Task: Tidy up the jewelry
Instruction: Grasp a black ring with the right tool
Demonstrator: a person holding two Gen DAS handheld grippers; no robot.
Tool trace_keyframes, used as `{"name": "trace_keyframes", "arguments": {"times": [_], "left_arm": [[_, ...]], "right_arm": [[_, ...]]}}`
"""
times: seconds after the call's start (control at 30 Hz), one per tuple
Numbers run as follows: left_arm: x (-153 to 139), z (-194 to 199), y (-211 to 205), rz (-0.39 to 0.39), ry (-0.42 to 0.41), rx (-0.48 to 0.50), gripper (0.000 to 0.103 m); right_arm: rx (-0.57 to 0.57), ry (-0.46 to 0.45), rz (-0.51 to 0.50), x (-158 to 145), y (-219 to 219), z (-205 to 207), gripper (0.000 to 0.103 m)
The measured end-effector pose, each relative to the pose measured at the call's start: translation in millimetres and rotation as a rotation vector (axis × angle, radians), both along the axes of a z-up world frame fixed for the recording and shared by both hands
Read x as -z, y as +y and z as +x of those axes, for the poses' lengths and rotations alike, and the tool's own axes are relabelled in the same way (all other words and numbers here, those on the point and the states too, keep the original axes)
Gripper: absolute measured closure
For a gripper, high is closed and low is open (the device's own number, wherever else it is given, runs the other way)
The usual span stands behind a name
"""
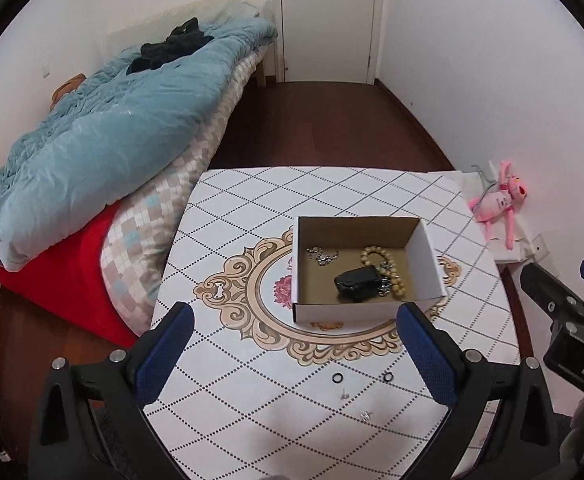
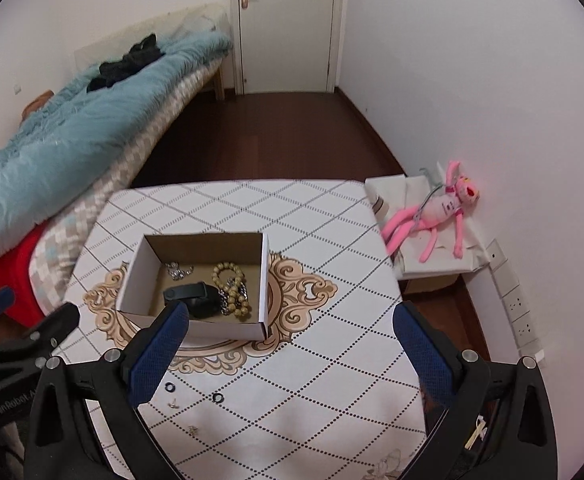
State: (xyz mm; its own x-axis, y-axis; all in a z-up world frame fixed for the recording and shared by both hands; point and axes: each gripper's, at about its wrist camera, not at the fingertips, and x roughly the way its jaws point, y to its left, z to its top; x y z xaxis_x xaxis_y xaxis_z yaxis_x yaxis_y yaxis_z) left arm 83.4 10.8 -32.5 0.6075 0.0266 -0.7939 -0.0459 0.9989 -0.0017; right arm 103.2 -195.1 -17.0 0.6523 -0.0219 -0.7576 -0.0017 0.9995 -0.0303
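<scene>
A white cardboard box (image 1: 350, 314) (image 2: 208, 326) stands on the patterned table. In it lie a beige bead bracelet (image 1: 388, 266) (image 2: 232, 290), a black band (image 1: 358, 282) (image 2: 186, 293) and a small silver chain (image 1: 323, 257) (image 2: 178, 271). On the table in front of the box lie two black rings (image 1: 337, 379) (image 1: 388, 377) (image 2: 170, 387) (image 2: 219, 397) and two tiny silver studs (image 1: 345, 395) (image 1: 366, 415) (image 2: 172, 402) (image 2: 193, 429). My left gripper (image 1: 296, 352) is open and empty above the rings. My right gripper (image 2: 288, 356) is open and empty to the right of them.
A bed with a blue duvet (image 1: 104, 136) and a red blanket (image 1: 60, 276) lies left of the table (image 1: 252, 208). A pink plush toy (image 2: 440, 210) lies on a low white shelf at the right wall. A closed door (image 1: 328, 16) is at the far end.
</scene>
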Motion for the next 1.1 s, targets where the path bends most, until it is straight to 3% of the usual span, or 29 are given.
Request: {"name": "trace_keyframes", "arguments": {"times": [0.33,0.47,0.57,0.6,0.67,0.73,0.93,1.1], "left_arm": [[-10,-12,4,0.029,-0.016,-0.051,0.000],[19,-8,10,0.042,0.026,-0.059,0.000],[57,-8,17,0.076,0.083,-0.077,0.000],[69,-8,19,0.090,0.105,-0.086,0.000],[97,-8,24,0.104,0.165,-0.093,0.000],[119,-9,28,0.108,0.215,-0.097,0.000],[158,-15,38,0.104,0.280,-0.091,0.000],[166,-16,42,0.096,0.291,-0.082,0.000]], "right_arm": [[0.002,-0.017,0.051,-18,-4,-21,0.000],[-0.002,0.041,0.043,7,-2,-18,0.000],[-0.021,0.104,0.061,48,2,-16,0.002],[-0.031,0.123,0.070,61,3,-16,0.004],[-0.050,0.177,0.104,92,7,-15,0.027],[-0.074,0.237,0.151,127,13,-13,0.037],[-0.118,0.296,0.179,184,36,-13,0.041],[-0.152,0.276,0.094,199,57,-16,0.060]]}}
